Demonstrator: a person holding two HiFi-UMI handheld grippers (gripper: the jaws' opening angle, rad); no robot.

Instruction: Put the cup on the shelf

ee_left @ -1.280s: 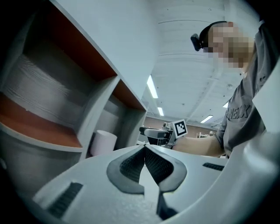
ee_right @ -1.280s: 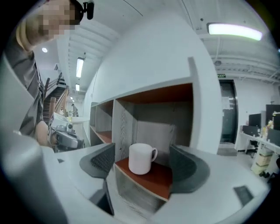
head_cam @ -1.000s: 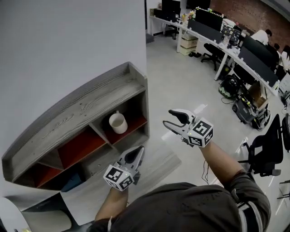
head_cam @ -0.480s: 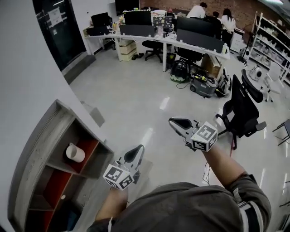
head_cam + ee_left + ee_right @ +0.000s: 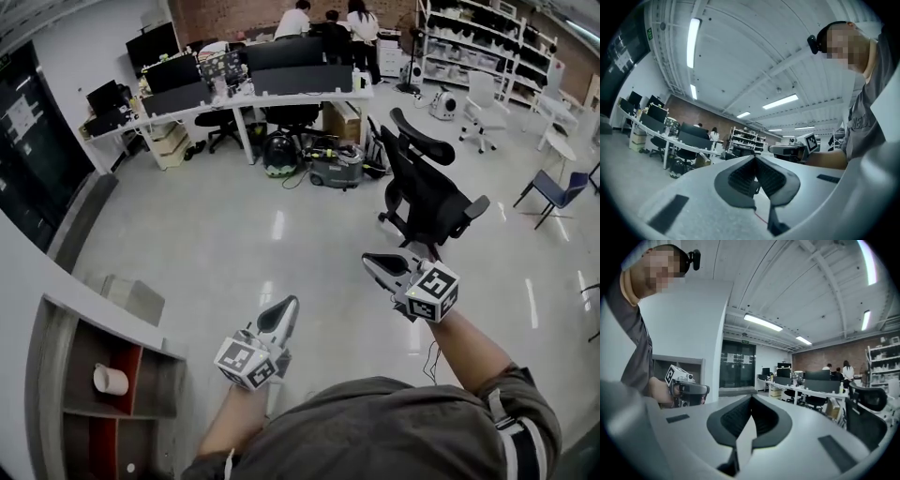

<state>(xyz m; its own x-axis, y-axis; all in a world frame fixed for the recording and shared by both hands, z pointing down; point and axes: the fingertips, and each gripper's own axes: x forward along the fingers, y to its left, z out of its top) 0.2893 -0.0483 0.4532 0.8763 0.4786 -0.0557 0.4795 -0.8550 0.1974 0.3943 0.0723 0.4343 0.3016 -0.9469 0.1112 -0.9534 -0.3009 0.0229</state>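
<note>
- White cup (image 5: 111, 379) inside the grey wooden shelf (image 5: 173, 386), in the end compartment, in front of its red back panel; upright or on its side not clear from this angle.
- Cup touched by neither gripper and well apart from both.
- Left gripper (image 5: 286, 306) held over the glossy grey floor (image 5: 234, 234), a little beyond the shelf's outer edge, tips pointing away from the person.
- Left fingers closed all the way, ribbed pads pressed face to face, nothing between them and nothing held.
- Right gripper (image 5: 373, 262) further out over the floor, well apart from the shelf and near the black office chair (image 5: 427, 187).
- Right fingers likewise fully together, pad against pad, empty.
- Marker cubes at the rear of both grippers, next to the person's bare forearms; grey sleeves just behind.
- Each gripper visible in the other's own view, level with it and apart from it.
- Long white desk (image 5: 281, 94) with dark monitors across the far side of the room, people (image 5: 330, 21) behind it.
- Blue chair (image 5: 553, 187) near the right edge of the head view, white storage racks (image 5: 469, 37) beyond.
</note>
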